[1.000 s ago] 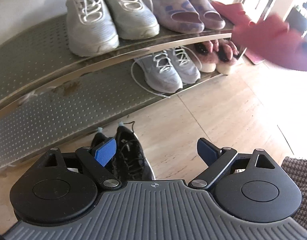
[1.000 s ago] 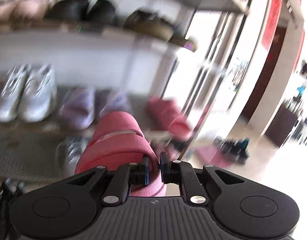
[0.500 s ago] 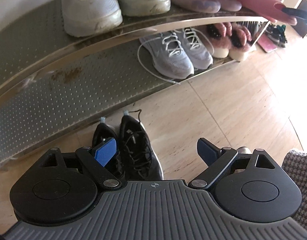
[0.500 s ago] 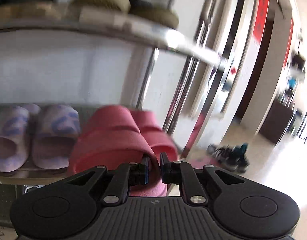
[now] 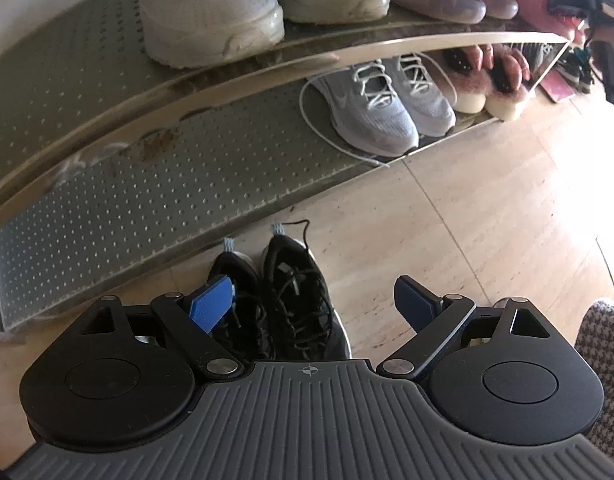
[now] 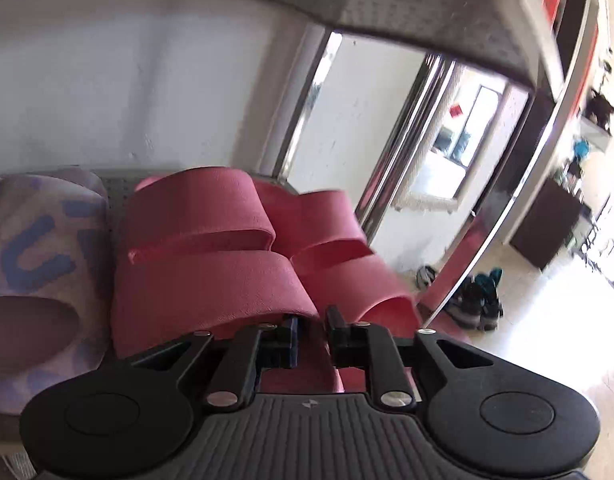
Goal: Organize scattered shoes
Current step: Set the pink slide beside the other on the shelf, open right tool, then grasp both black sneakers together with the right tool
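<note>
Your right gripper (image 6: 310, 338) has its fingers pinched close together on the rim of a red slipper (image 6: 211, 292), which sits on the upper shelf (image 5: 67, 92) of the shoe rack, just beside its twin, the second red slipper (image 6: 335, 248), on the right, the two touching along their sides. To the left of the held slipper, a purple slipper (image 6: 35, 264) with blue markings lies on the same shelf. Your left gripper (image 5: 313, 300) hangs wide open and holds nothing, its blue pads spread well apart above the floor (image 5: 487, 220). Directly below it a pair of black sneakers (image 5: 283, 296) stands on the floor, side by side, heels toward the rack's lower edge. In the left wrist view the upper shelf carries a pair of white sneakers (image 5: 263, 4), then the purple slippers, then the red ones at the far right end where your right gripper reaches in. The lower shelf (image 5: 167, 208) holds a pair of grey sneakers (image 5: 383, 108) with a loose white lace trailing over the edge, and next to them a pair of pink fluffy slippers (image 5: 491, 80). More dark shoes (image 6: 479, 296) lie on the floor beyond the rack's right end.
</note>
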Tool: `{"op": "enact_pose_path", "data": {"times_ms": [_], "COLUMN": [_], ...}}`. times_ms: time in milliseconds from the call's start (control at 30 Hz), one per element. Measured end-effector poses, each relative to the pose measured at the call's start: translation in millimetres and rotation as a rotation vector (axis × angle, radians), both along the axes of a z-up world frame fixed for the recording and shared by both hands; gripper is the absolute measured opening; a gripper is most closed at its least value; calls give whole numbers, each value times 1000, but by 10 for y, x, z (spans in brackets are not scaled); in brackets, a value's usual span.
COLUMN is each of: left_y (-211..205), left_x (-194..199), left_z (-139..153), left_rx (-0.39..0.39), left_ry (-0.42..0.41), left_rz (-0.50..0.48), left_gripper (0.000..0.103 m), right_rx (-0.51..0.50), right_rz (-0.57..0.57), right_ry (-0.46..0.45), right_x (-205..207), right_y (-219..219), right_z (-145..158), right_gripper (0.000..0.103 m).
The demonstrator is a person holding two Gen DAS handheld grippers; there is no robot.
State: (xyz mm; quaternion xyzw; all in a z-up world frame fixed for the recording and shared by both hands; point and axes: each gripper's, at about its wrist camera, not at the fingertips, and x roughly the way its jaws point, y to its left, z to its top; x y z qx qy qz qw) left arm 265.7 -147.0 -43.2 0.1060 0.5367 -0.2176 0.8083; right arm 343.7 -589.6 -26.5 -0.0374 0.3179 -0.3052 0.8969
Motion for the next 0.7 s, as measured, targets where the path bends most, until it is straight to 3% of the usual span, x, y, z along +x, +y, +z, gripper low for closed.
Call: {"op": "enact_pose_path", "data": {"times_ms": [33,67,100,333,400,533,700], "left_y": [5,19,31,233,272,446,763], "left_x": [-10,-26,-39,-230,-275,-439,-560], "left_z": [20,48,71,259,293,371,394], "left_rx": [-2,-4,-6,-23,-22,9,66], "left_ry": [-2,-7,-10,-24,-30,-53,-75], "left_rz": [0,0,2,70,80,109,148], "left_gripper": [92,92,92,92,92,92,92], "right_rx": [20,42,56,205,304,401,508], "right_rz": [-19,-38,-59,-117,-126,-17,200], "right_ry": [8,-2,-22,-63,-53,-21,39], "right_x": [5,-82,-200,-1121,-1354,-1417,-1559], "right_y": [1,12,31,181,303,722,1769], "right_z": [-4,33,61,212,298,420,651], "right_gripper": [43,73,79,80,80,80,83]}}
